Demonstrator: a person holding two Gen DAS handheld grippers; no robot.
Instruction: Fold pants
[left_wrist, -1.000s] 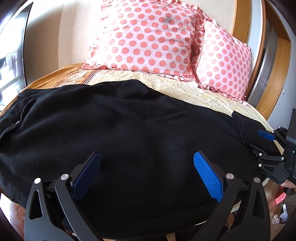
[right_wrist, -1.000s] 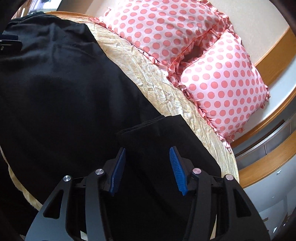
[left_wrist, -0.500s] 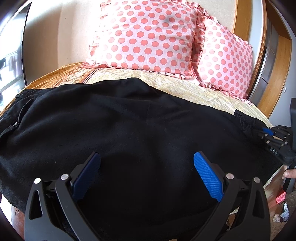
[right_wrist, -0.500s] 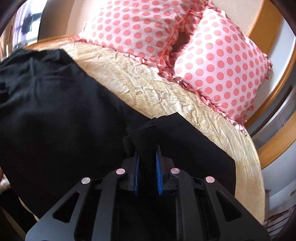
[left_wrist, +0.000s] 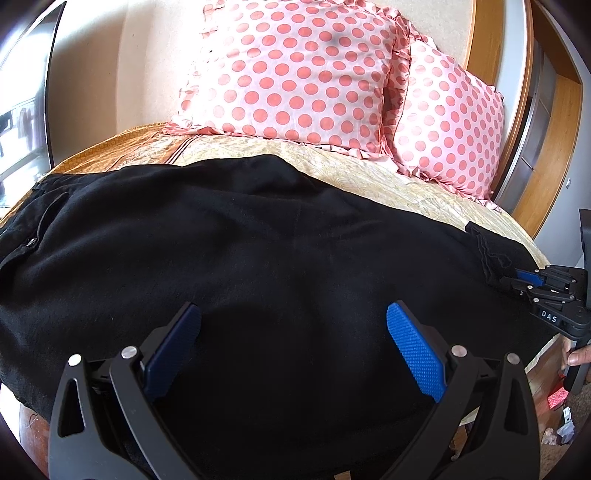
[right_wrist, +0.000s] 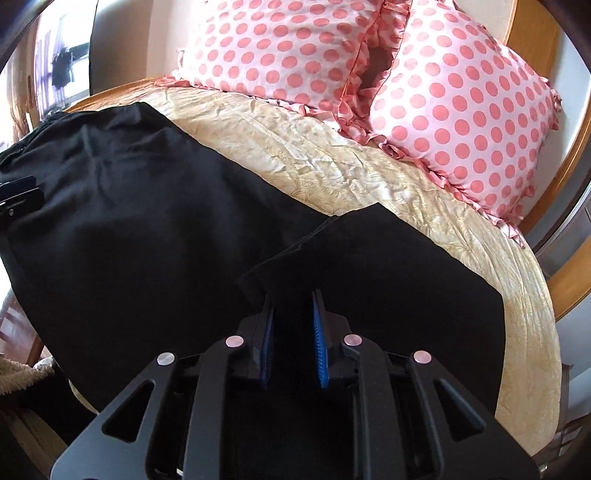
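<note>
Black pants (left_wrist: 258, 258) flat on bed (right_wrist: 369, 184). Left gripper (left_wrist: 293, 347) fingers wide apart, empty. Right gripper (right_wrist: 293, 325) fingers clamped on pant hem, easing open.

Matt black cloth pants (left_wrist: 258, 258), glossy satin pillows (left_wrist: 295, 70), wood headboard (right_wrist: 569, 280).

bedspread (right_wrist: 369, 184) free btw pants (right_wrist: 147, 221) & pillows (right_wrist: 461, 122)

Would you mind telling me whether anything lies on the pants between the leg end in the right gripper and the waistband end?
Nothing visible does. The right gripper has the leg end of the black pants between its pads, jaws easing open slightly. The fabric toward the waistband is bare; the open left gripper hovers at the near edge.
</note>
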